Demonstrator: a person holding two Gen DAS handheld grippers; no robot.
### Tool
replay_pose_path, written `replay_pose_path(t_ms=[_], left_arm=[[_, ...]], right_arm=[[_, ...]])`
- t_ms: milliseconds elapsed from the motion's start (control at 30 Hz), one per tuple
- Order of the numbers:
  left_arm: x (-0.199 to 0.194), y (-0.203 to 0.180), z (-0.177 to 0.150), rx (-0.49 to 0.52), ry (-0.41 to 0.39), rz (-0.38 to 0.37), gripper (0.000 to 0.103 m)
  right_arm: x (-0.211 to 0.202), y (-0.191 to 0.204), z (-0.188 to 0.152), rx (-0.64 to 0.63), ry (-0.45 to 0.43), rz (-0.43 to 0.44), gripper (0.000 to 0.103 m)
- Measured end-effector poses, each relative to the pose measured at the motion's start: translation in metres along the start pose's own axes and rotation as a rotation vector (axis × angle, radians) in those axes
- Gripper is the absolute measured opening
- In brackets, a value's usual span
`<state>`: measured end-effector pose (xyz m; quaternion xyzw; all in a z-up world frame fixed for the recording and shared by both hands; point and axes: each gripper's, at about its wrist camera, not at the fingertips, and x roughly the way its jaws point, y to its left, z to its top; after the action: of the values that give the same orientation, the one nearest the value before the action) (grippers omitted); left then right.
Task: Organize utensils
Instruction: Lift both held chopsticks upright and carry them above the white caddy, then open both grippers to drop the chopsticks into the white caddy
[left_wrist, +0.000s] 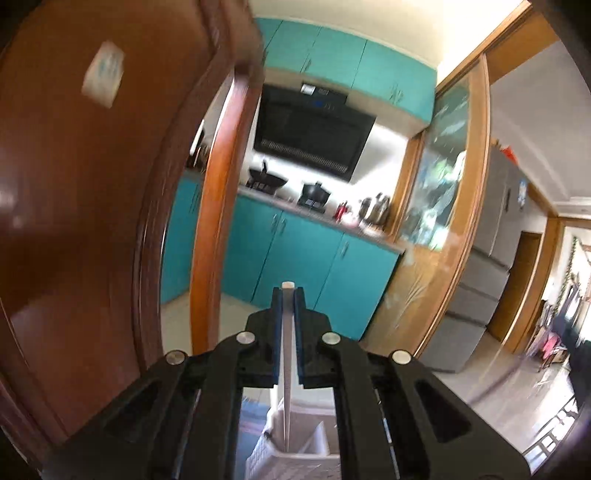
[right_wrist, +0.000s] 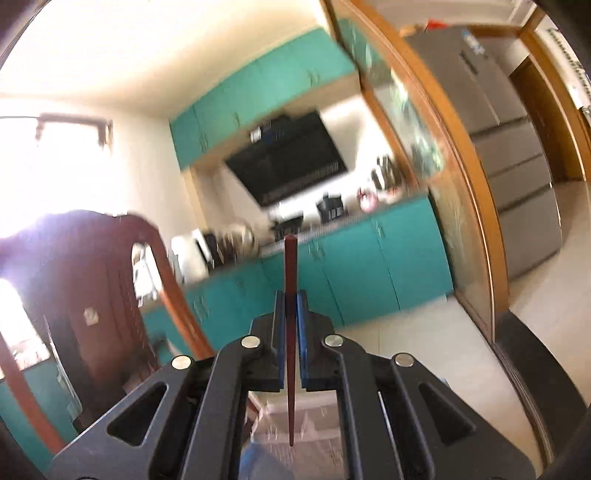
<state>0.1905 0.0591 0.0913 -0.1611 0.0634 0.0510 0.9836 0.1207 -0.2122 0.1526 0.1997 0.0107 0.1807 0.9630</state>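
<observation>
My left gripper (left_wrist: 288, 295) is shut on a slim white utensil handle (left_wrist: 287, 354) that stands upright between the blue pads; its lower end reaches down into a white slotted utensil holder (left_wrist: 295, 456). My right gripper (right_wrist: 291, 297) is shut on a dark red chopstick (right_wrist: 290, 266), held upright, its thin tip hanging just above a clear plastic container (right_wrist: 314, 424) below the jaws. Both grippers are raised and look toward the kitchen.
A brown wooden door (left_wrist: 74, 203) fills the left of the left wrist view. A dark wooden chair back (right_wrist: 96, 277) stands left in the right wrist view. Teal cabinets (left_wrist: 295, 254), a range hood (left_wrist: 314, 133), a glass sliding door (left_wrist: 439, 206) and a grey fridge (right_wrist: 509, 147) lie ahead.
</observation>
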Motion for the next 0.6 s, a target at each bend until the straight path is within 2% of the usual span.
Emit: replay_pose_path(t_ms=[67, 133, 267, 367, 500, 600], left_arm=[[0.014, 0.004, -0.015, 0.006, 0.043, 0.017, 0.007], [0.022, 0.007, -0.020, 0.010, 0.090, 0.013, 0.007], [0.029, 0.008, -0.028, 0.026, 0.117, 0.010, 0.008], [0.039, 0.011, -0.031, -0.003, 0.161, -0.009, 0.008], [0.029, 0.014, -0.031, 0.011, 0.171, -0.018, 0.008], [0.013, 0.011, -0.027, 0.038, 0.171, -0.045, 0.009]], right_arm=[[0.014, -0.001, -0.011, -0.027, 0.003, -0.038, 0.007], [0.030, -0.004, -0.024, -0.043, 0.044, -0.050, 0.007], [0.056, -0.009, -0.051, -0.071, 0.135, -0.087, 0.007], [0.061, -0.009, -0.066, -0.095, 0.185, -0.081, 0.007], [0.056, 0.000, -0.075, -0.154, 0.212, -0.100, 0.008], [0.035, 0.005, -0.069, -0.169, 0.202, -0.103, 0.021]])
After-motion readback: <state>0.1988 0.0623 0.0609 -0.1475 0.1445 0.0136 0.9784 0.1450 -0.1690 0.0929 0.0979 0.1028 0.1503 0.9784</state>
